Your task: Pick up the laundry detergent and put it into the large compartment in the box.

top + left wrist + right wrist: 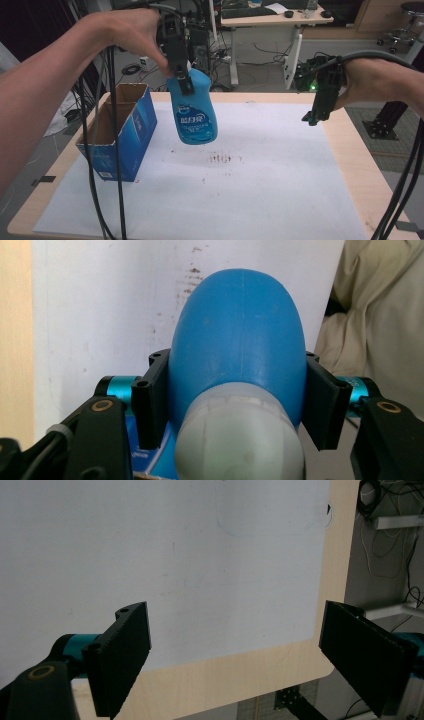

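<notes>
Left gripper (183,80) clamps blue bottle (194,112) aloft beside open box (120,131); right gripper (314,118) agape

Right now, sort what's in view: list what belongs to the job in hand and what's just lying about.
In the job:
- blue bottle, clamped in the left claw
- open blue box

Lying about:
- right claw, open, holding nothing
- white sheet
- desk behind

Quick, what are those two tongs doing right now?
Left tongs: closed on the blue bottle, lifted off the table.
Right tongs: open, holding nothing.
</notes>
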`<state>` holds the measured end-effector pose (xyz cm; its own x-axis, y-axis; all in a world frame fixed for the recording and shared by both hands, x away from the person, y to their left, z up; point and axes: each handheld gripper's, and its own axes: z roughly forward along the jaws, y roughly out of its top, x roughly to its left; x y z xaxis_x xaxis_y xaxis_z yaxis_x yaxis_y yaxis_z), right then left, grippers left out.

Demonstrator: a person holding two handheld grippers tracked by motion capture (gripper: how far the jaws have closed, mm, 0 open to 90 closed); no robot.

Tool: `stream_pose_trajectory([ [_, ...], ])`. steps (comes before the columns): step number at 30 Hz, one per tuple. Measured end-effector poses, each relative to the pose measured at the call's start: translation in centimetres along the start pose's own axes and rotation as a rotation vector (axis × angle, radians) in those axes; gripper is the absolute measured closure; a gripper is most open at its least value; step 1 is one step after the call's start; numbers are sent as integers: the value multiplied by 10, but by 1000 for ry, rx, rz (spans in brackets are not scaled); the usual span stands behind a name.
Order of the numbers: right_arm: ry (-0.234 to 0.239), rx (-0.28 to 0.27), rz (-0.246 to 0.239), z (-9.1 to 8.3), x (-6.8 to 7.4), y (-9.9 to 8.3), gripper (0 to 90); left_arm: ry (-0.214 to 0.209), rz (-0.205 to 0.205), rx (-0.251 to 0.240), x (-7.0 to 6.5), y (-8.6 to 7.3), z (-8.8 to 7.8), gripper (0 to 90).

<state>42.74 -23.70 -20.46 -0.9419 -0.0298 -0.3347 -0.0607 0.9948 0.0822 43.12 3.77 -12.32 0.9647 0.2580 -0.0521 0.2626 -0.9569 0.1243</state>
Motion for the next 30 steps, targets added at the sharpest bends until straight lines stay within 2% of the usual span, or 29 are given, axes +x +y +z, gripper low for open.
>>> stream_pose_trajectory([
  [8, -4, 7, -6, 1, 0, 0, 124, 38, -221, -12, 14, -32, -17, 383],
  [14, -2, 0, -11, 3, 0, -1, 124, 88, -380, 14, 20, -53, -29, 383],
  [17, -6, 1, -6, 3, 0, -1, 124, 117, -432, 20, 21, -63, -35, 383],
  [20, -4, -2, -15, 3, 0, -1, 124, 119, -490, 11, 23, -77, -39, 383],
  [22, -5, -3, -13, 3, 0, -2, 124, 120, -499, 13, 24, -82, -41, 383],
  [23, -6, -3, -14, 3, 0, -2, 124, 125, -524, 15, 25, -89, -42, 383],
  [27, -3, -10, -17, 3, -1, -1, 124, 165, -570, 39, 25, -103, -49, 383],
  [29, -4, -10, -10, 3, -1, -1, 124, 169, -587, 45, 26, -113, -53, 383],
  [30, -2, -9, -12, 4, -1, -1, 124, 165, -620, 38, 27, -123, -53, 383],
])
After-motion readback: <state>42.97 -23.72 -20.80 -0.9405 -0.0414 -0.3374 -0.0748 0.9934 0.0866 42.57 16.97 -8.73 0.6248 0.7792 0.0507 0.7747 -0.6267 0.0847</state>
